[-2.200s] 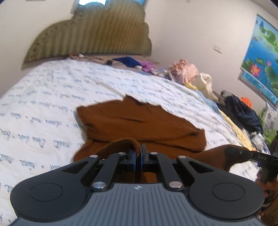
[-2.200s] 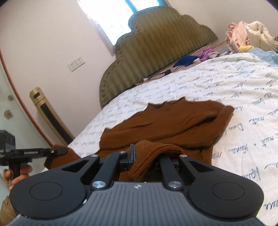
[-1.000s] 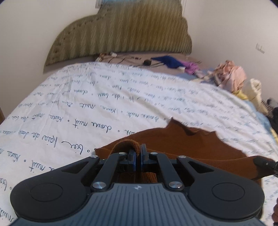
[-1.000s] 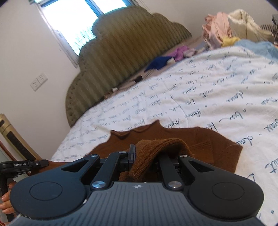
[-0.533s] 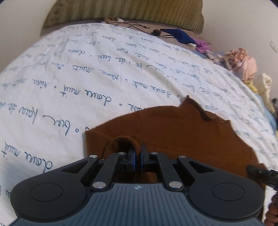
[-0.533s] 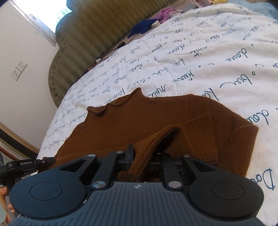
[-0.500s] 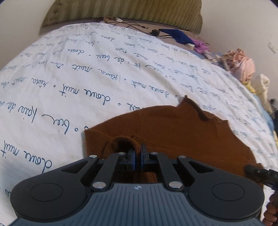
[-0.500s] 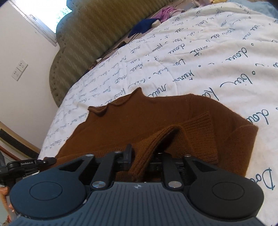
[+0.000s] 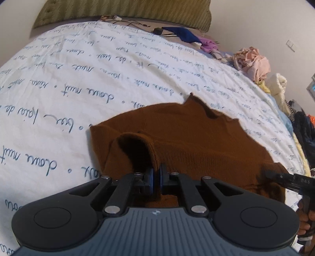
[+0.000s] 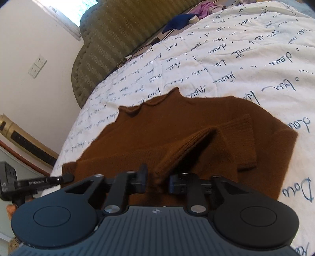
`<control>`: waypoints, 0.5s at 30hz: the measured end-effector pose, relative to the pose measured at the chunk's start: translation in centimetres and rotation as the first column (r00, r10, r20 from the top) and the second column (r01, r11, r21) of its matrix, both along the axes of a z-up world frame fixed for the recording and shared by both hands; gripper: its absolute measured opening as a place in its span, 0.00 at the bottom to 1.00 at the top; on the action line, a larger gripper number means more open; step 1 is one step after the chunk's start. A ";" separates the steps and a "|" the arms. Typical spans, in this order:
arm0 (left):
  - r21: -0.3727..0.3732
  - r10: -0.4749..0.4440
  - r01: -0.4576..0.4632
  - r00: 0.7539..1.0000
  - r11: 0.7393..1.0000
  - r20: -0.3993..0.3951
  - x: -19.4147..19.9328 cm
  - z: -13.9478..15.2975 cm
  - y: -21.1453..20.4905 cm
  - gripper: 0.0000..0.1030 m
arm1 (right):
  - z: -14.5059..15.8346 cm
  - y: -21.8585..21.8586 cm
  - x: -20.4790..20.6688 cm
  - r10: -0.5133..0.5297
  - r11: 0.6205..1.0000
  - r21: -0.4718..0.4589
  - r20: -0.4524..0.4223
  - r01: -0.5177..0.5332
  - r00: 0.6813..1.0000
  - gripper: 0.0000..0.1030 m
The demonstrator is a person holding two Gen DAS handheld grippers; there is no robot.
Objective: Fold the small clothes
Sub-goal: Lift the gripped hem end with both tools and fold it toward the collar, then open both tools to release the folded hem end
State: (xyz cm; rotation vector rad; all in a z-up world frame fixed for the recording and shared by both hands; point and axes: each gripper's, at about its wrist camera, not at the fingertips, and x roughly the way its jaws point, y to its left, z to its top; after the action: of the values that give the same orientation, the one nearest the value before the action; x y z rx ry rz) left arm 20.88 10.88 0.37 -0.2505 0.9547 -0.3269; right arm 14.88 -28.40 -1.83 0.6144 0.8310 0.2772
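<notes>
While the brown knitted sweater (image 9: 196, 141) lies flat on the bed's white quilt printed with blue handwriting (image 9: 78, 78), both tools sit at its near edge. The left tool (image 9: 156, 177) is clenched on the sweater: its 2 blue pads meet on a thin ridge of knit, and a ribbed fold arches up to the left of them like a small tunnel.

The right wrist view shows what the left one hides. There the right tool (image 10: 157, 180) has its jaws apart, with a raised fold of the same sweater between them. They have just been closing, yet the pads seem to stand clear of the cloth, though the fold hides part of the gap. Beyond it, a ribbed cuff (image 10: 244, 141) lies folded across the body of the sweater, and the wavy collar (image 10: 149, 104) points toward the green ribbed headboard (image 10: 122, 33).

Only the left view takes in the heap of pink and cream clothes (image 9: 252, 63) at the bed's far side, and a hand (image 9: 307, 220) at the right edge. Only the right view shows the wall socket (image 10: 37, 66) and the bright window (image 10: 76, 15).
</notes>
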 end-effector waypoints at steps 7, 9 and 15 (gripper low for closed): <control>-0.112 0.175 -0.173 0.985 0.978 0.003 2.7 0.3 1.6 0.05 | -0.7 -2.5 2.4 -0.126 0.975 0.188 0.027 0.119 0.992 0.15; -0.125 0.207 -0.206 0.978 0.971 -0.003 3.8 0.0 1.5 0.05 | -1.2 -3.2 2.8 -0.180 0.959 0.229 0.027 0.169 0.983 0.16; -0.162 0.286 -0.291 0.957 0.943 -0.050 5.7 -0.9 1.3 0.05 | -2.7 -4.2 3.1 -0.278 0.931 0.252 0.018 0.264 0.961 0.56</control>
State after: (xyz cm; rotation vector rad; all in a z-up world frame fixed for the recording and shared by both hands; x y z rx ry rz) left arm 26.60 12.18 -0.58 -0.5444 0.9022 -0.1335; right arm 17.95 -32.57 -4.49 0.9434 0.6544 0.1443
